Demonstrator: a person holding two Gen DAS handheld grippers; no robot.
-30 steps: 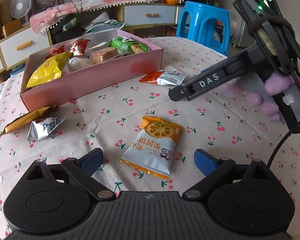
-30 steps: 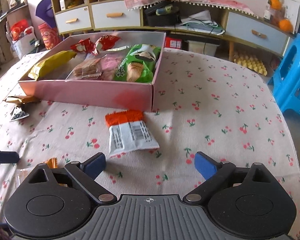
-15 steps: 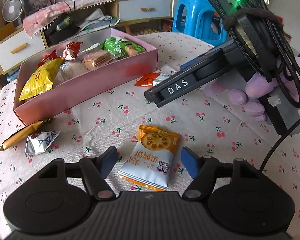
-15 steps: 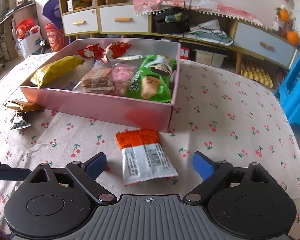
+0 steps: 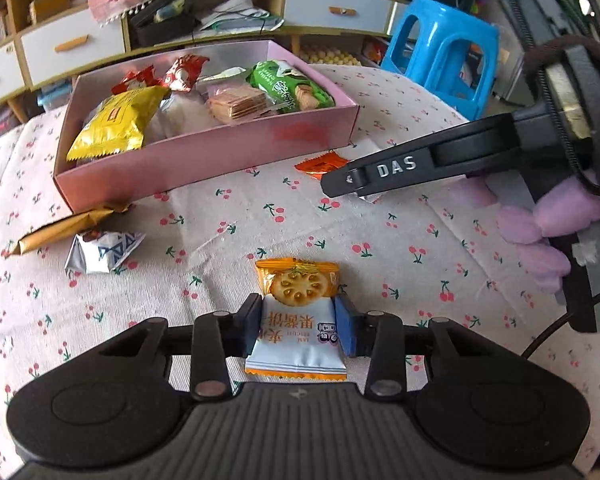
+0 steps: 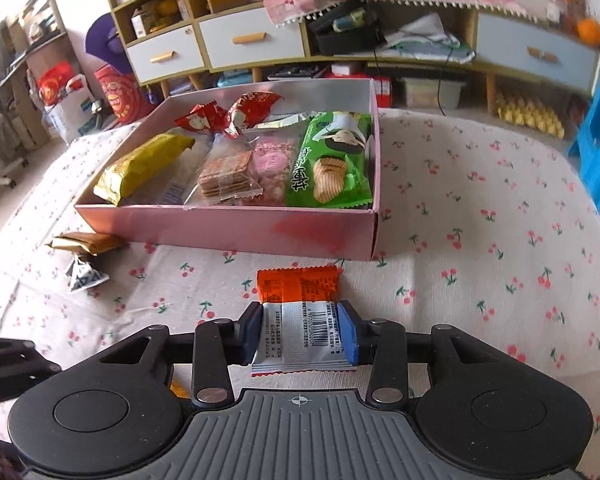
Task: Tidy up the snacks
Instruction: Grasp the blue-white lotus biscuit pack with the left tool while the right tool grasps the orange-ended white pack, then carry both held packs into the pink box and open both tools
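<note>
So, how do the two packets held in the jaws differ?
The biscuit packet in the left gripper lies face up, pale blue with an orange top; the orange-and-silver packet in the right gripper shows its barcode side. Both are small sealed snacks, clamped at their sides.

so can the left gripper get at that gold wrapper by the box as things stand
Probably not yet: the left gripper is shut on the biscuit packet. The gold wrapper lies uncovered beside the pink box.

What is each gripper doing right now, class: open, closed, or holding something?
Left gripper: closed on the biscuit packet.
Right gripper: closed on the orange-and-silver snack packet.
</note>
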